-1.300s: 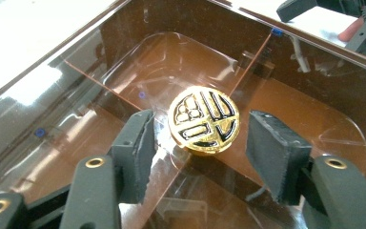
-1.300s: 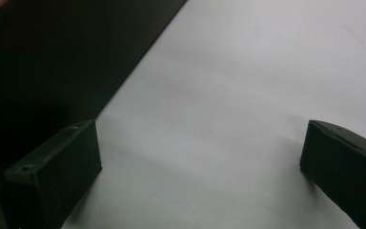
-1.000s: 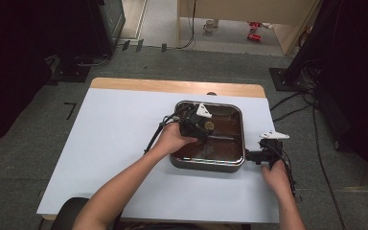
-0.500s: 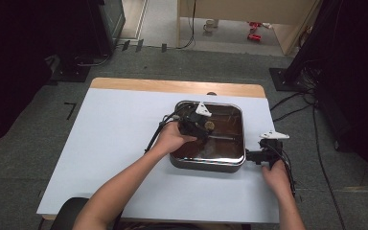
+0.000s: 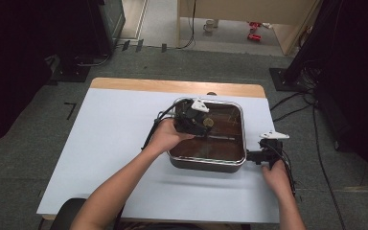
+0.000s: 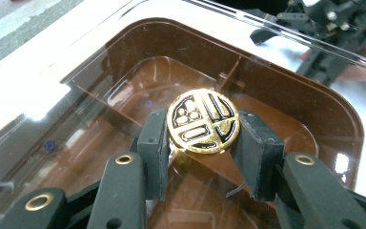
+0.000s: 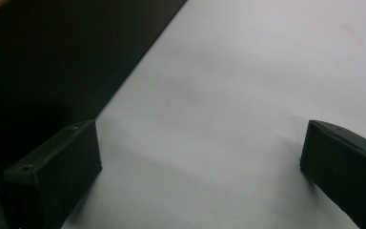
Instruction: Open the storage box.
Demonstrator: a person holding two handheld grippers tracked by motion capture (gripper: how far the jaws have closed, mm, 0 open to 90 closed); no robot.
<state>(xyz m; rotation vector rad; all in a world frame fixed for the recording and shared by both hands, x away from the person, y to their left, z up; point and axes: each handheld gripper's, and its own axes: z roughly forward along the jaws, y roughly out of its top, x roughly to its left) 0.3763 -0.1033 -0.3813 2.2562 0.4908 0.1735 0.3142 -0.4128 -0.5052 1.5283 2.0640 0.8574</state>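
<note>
The left claw (image 6: 202, 148) clamps the gold knob (image 6: 203, 121) of the pan's glass lid (image 5: 211, 125); lifting it comes next. Beside the pan (image 5: 206, 164), the right claw (image 7: 200, 176) gapes empty.

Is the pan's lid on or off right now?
Cannot tell if it has left the rim. The clear lid covers the pan, and the left gripper is shut on its gold knob.
</note>
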